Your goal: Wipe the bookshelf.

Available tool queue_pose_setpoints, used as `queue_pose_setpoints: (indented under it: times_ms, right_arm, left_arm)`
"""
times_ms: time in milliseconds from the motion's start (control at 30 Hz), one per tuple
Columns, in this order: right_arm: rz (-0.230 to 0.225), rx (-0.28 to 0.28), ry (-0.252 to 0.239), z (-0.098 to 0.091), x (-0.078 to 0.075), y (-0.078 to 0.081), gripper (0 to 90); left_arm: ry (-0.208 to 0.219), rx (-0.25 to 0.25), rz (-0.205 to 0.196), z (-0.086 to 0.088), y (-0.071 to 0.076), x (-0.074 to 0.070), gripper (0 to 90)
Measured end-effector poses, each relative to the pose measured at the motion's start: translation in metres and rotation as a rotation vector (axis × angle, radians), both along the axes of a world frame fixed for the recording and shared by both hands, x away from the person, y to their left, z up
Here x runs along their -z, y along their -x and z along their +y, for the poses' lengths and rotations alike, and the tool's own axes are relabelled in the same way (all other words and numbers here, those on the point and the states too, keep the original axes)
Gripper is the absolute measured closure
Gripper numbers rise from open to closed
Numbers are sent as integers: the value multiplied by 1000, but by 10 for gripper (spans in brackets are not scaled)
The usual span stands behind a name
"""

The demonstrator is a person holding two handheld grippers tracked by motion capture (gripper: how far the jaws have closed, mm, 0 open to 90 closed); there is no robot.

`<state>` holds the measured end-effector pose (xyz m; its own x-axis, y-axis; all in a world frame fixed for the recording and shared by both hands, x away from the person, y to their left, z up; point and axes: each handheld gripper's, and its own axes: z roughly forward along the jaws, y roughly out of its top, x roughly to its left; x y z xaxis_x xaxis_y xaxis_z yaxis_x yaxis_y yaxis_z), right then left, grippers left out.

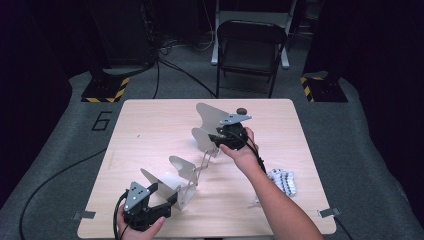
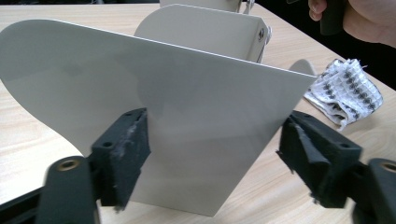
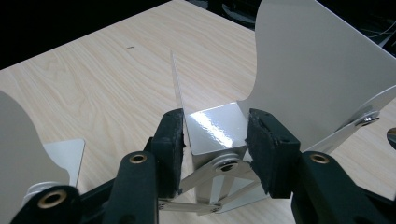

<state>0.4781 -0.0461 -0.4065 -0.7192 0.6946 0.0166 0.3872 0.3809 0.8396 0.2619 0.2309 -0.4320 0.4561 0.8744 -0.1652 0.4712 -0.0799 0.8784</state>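
Right gripper view shows the right gripper clamped on the metal rack's far base. Left gripper view shows the left gripper wide around a near panel, a packet beyond, on the table.

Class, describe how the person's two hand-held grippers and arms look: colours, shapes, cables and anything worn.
Each hand-held gripper, left and right, has a black body and two black jaws with worn, scuffed foam pads. Brass-coloured bushings sit in the jaw arms. A grey three-cornered plate with small holes tops each body. A black cable trails from each. Both forearms are bare, without sleeves.
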Motion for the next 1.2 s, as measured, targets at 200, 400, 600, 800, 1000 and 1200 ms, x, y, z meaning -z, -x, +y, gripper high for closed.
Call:
queue_pose_setpoints:
  times_ms: [200, 400, 600, 800, 1000, 1200]
  right_arm:
    - [5, 4, -15, -6, 0, 3, 576]
    - [7, 14, -19, -9, -1, 10, 586]
    - [38, 31, -61, -16, -3, 23, 625]
    - [47, 27, -80, -19, -2, 34, 629]
    - [41, 11, -75, -18, -2, 44, 616]
    - [30, 6, -90, -18, -1, 57, 615]
  left_arm:
    - [-23, -16, 7, 6, -7, 2, 338]
    - [-17, -16, 9, 15, -12, 3, 400]
    - [-2, -51, 5, 30, -19, 3, 488]
    - [10, -69, -6, 42, -26, 4, 542]
    - [17, -85, -3, 52, -30, 5, 547]
    - [28, -101, -12, 61, -34, 7, 545]
